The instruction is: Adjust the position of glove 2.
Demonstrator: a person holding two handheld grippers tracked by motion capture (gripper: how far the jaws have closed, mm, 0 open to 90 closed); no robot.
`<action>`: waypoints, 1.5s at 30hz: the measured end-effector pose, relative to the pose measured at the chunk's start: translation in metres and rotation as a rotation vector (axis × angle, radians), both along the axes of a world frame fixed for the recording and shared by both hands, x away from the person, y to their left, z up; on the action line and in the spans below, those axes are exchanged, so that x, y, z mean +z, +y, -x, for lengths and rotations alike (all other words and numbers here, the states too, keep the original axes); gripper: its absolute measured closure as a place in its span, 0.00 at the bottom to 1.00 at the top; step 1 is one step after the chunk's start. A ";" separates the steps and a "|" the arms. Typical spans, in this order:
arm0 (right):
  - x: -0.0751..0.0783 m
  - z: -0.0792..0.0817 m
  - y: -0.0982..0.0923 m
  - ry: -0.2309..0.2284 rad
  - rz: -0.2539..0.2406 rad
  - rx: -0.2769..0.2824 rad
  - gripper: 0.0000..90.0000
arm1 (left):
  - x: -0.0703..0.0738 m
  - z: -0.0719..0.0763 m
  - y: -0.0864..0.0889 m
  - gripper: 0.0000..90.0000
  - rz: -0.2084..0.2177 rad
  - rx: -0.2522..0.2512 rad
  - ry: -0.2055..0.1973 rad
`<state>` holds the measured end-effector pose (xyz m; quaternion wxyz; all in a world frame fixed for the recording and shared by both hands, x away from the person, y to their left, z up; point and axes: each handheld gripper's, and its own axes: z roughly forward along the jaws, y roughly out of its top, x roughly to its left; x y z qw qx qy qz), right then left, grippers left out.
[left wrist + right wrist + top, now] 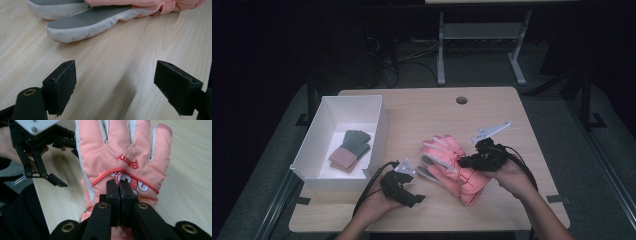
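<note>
At far left, well apart from the pink glove (452, 167), I see the white box (377, 131) on the wooden table (422, 115); a green glove with a brown cuff (350, 150) lies inside it. Just left of the pink glove, my left gripper (404, 185) rests low at the table, its jaws standing wide with only bare wood between them; in the left gripper view (116, 87) the grey-and-white finger undersides of the pink glove (85, 21) lie on the wood beyond the jaws, not touching them. The pink glove itself lies on the table right of the box, fingers pointing away from me and toward the box. At its cuff end sits my right gripper (474, 161); in the right gripper view (119, 187) its two jaws are pressed together over the back of the pink glove (122, 152), just below the red lettering, but I cannot tell whether fabric is pinched between them. In that same view the left gripper (50, 167) hangs beside the glove's edge.
</note>
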<state>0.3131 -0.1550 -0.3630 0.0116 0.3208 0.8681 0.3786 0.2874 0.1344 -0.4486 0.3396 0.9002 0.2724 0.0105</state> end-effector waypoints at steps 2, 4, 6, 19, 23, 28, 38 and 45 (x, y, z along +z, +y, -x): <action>-0.005 -0.001 0.002 0.009 0.015 0.005 0.98 | 0.000 0.001 0.000 0.20 -0.006 -0.006 -0.001; -0.009 -0.001 0.005 0.014 0.034 0.005 0.98 | 0.000 0.000 0.000 0.20 -0.012 -0.012 -0.007; -0.012 -0.003 0.007 0.024 0.042 0.006 0.98 | -0.001 0.000 0.000 0.20 -0.011 -0.010 -0.007; -0.032 -0.011 0.015 0.032 0.059 0.029 0.74 | 0.001 0.002 -0.001 0.25 -0.004 -0.010 -0.007; -0.021 -0.011 0.000 -0.043 -0.019 0.024 0.63 | 0.005 0.001 0.002 0.38 -0.011 -0.012 -0.012; -0.015 -0.011 -0.016 -0.114 -0.060 -0.006 0.75 | 0.009 0.002 0.003 0.68 0.011 -0.014 -0.018; -0.033 -0.015 -0.061 -0.164 -0.033 -0.113 1.00 | 0.015 0.002 -0.001 1.00 0.034 -0.032 0.012; -0.053 -0.007 -0.077 -0.138 -0.009 -0.103 1.00 | 0.016 0.008 -0.015 1.00 0.054 -0.037 0.018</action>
